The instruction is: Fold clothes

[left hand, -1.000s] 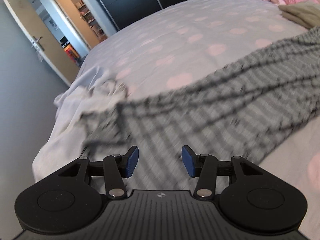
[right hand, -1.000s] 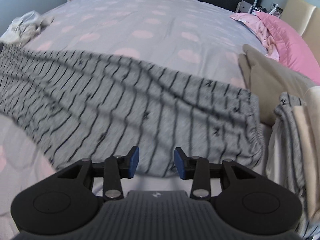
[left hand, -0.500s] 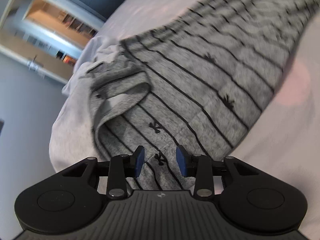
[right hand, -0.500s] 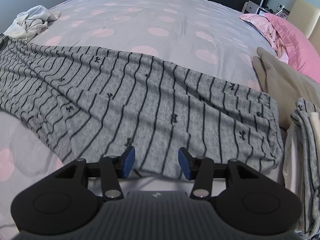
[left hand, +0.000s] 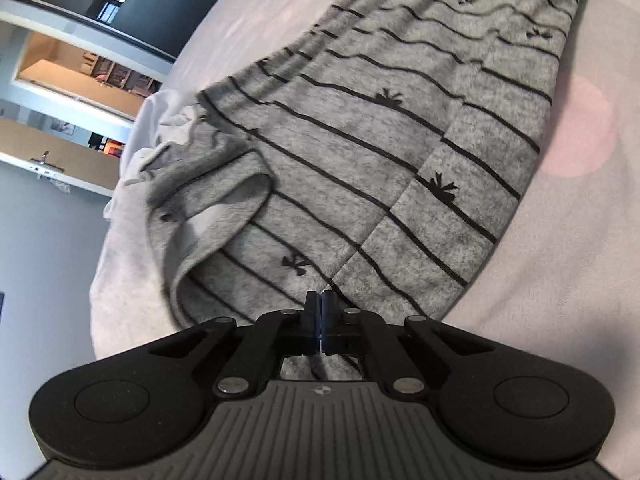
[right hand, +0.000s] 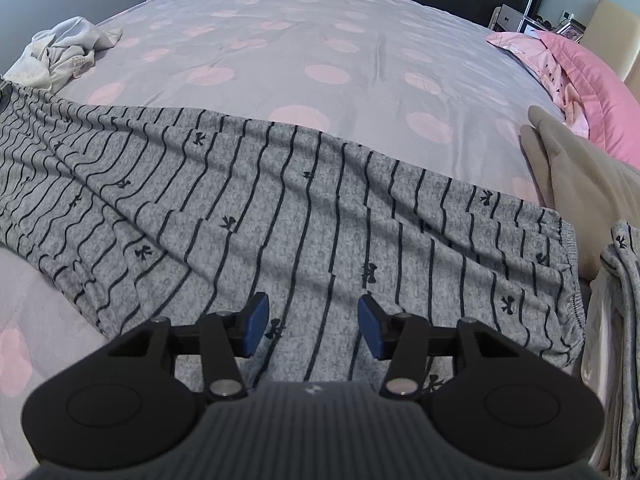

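So the left claw [left hand: 319,312] has just snapped closed right at the hem end of the grey striped pants [right hand: 280,216], jaws pressed together on the fabric near the leg seam, where a moment ago it was hovering wide over them. The right claw [right hand: 313,330] spread its jaws a touch and is released, nothing pinched, hanging over the pants near the waistband end. The pants lie stretched across the near edge of the bed [right hand: 320,32]. Looks like one end is secured, so the fold can start once the right grabs too. Beyond the hem end sits a crumpled white garment [right hand: 60,56]; past the waistband there's a beige pillow [right hand: 580,176] and a folded stack [right hand: 624,280], which could crowd the fold.
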### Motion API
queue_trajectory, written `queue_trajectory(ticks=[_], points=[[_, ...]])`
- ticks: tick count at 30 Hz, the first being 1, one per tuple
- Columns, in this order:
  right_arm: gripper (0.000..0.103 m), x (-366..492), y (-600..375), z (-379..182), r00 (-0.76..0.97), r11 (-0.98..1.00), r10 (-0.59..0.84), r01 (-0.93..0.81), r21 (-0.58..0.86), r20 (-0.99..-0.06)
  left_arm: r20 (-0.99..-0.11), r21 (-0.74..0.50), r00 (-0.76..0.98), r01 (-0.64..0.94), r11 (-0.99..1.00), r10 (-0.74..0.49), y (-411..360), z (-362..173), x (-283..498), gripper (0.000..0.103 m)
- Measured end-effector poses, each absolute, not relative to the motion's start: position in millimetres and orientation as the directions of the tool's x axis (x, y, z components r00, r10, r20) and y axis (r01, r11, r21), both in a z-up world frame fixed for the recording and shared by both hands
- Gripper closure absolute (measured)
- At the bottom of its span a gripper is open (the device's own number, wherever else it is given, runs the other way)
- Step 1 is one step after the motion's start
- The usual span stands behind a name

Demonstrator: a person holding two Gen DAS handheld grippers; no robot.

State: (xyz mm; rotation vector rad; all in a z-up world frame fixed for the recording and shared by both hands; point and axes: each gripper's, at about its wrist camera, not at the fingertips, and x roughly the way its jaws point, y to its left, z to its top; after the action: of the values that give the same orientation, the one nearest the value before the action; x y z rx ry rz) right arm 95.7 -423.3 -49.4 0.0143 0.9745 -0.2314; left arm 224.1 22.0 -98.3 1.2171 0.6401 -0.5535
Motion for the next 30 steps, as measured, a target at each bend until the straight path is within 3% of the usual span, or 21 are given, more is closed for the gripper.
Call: queue_trajectory(ticks=[9,15,16,18,19,30], points=[[0.049,91.6,-423.6,-45.5,0.535,0.972,-0.192,0.217,-0.086,-0.823,-0.71,0.671,0.7,0.704,0.235,-0.069,33.7,-63.0,181.2,0.103],[0.049,93.8,-416.0,-44.0,0.538,0.976,-0.179,0.201,-0.081,-0.823,-0.659,0.731,0.75,0.655,0.191,-0.053,34.1,-78.4,178.0,0.103],[0.048,94.5,-414.6,-43.8,0.538,0.976,-0.178,0.201,-0.08,-0.824,-0.657,0.733,0.751,0.655,0.183,-0.056,32.9,-80.4,179.8,0.101],[0.047,94.8,-412.1,-43.0,0.539,0.977,-0.173,0.2,-0.075,-0.824,-0.652,0.742,0.756,0.651,0.159,-0.058,27.6,-86.2,183.8,0.083],[0.047,94.7,-410.9,-42.6,0.54,0.977,-0.171,0.199,-0.072,-0.824,-0.64,0.754,0.766,0.64,0.144,-0.058,25.8,-90.0,185.5,0.081],[0.045,93.0,-419.7,-52.2,0.506,0.972,-0.189,0.216,-0.088,-0.841,-0.661,0.747,0.75,0.659,0.093,0.0,10.4,-132.0,227.3,0.081]])
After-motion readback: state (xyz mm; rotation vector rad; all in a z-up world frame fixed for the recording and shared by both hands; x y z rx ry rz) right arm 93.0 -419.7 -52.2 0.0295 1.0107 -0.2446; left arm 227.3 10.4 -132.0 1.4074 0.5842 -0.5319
